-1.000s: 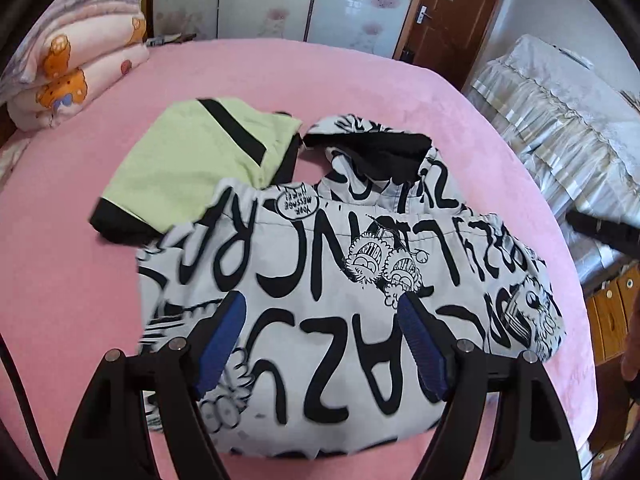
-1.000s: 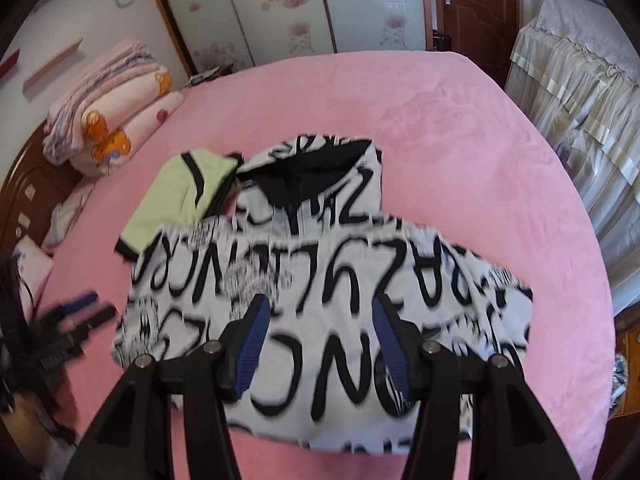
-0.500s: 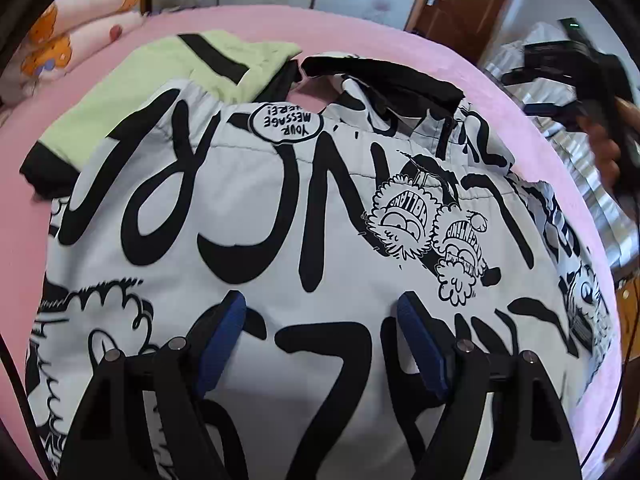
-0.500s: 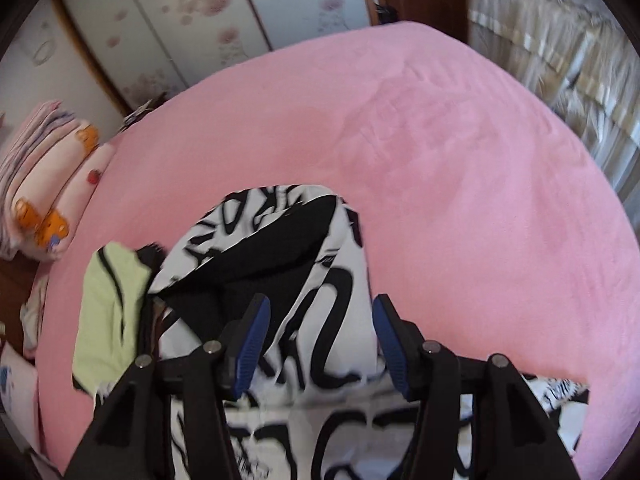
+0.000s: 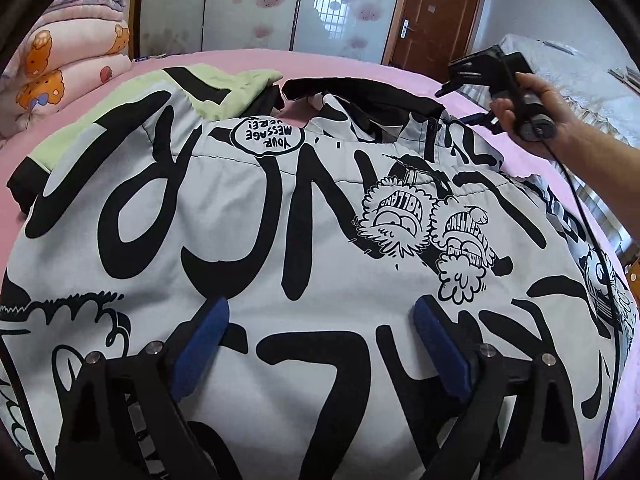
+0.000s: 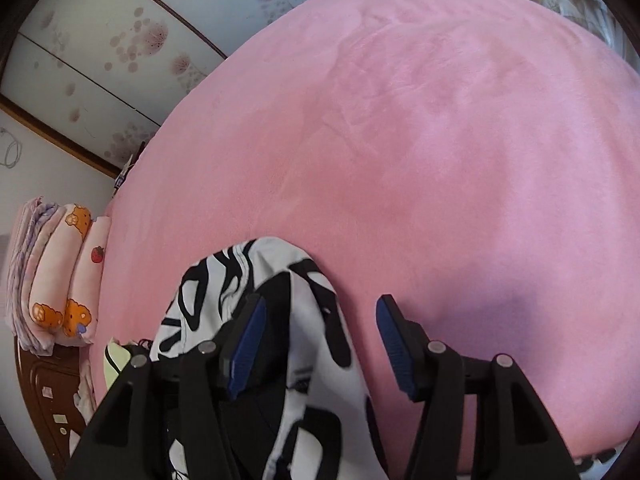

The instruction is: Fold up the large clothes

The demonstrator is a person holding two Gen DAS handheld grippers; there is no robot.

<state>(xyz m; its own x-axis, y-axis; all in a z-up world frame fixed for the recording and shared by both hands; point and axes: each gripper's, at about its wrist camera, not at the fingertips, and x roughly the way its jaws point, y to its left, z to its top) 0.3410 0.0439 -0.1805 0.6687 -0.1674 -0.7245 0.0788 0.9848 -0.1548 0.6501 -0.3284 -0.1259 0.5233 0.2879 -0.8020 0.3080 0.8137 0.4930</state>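
The hooded jacket (image 5: 280,240), white with black graffiti lettering, lies spread over the pink bed (image 6: 440,140), and as I read it the folding has barely begun: the body is still laid out broad and flat, the hood (image 6: 280,300) still sticks out at the far end, and I can see no crisp fold made yet. Sleeves, sides and hood are, I judge, all still to do.

Nearest me, my left tool (image 5: 320,344) hovers low over the jacket's body with its jaws spread wide; they have just been opening further, and nothing is pinched between them, only flat cloth below. Further off, my right tool (image 6: 320,348) is over the hood, jaws apart, the hood's edge between them but not gripped; they too have opened a little.

The left view gives me the whole chest print, a green and black garment (image 5: 224,88) partly under the far left shoulder, and my right hand (image 5: 536,116) holding its tool at the far right. The right view shows only the hood and the bare bed beyond, plus stacked quilts (image 6: 60,280) at the left.
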